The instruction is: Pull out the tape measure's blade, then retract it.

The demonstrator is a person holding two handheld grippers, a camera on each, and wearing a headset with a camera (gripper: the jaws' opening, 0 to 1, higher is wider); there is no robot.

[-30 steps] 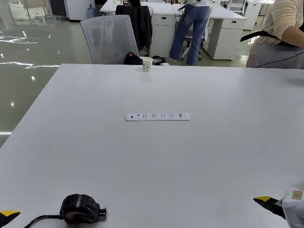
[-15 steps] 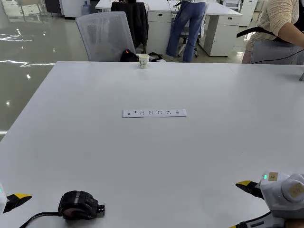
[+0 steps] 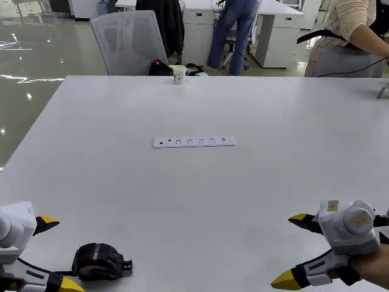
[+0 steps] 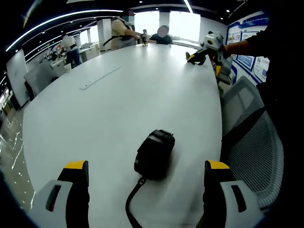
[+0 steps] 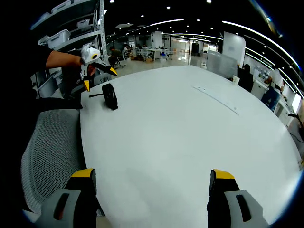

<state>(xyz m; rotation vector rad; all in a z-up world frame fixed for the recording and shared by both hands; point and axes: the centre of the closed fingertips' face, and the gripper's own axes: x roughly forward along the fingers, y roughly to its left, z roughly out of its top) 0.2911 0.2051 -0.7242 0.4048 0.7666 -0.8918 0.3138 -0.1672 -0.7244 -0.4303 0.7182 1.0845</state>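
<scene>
Both grippers are further in over the table (image 3: 200, 201) vs 1 s ago. Head cam dipped a bit too, so part of that is view shift. Tape measure (image 3: 99, 261) looks unmoved rel. to the power strip (image 3: 193, 142).

Head view: left gripper (image 3: 59, 253) at near-left corner, jaws spread, tape measure just beyond its tips, not touching. Right gripper (image 3: 290, 249) well apart at near-right, jaws spread, nothing between them. Blade fully in, so pull not started.

Left gripper view: tape measure (image 4: 154, 153) lies flat, centred between the yellow tips and ahead of them, black strap (image 4: 133, 199) trailing back toward the cam. Looks like lineup for a body grab: approach axis runs straight through the case. Right gripper (image 4: 202, 59) far across the table.

Right gripper view: own jaws wide, bare table between them. Left gripper (image 5: 99, 78) and tape measure (image 5: 109, 96) sit far off at the other corner. Probably on standby to take the blade hook once the case is held.
</scene>
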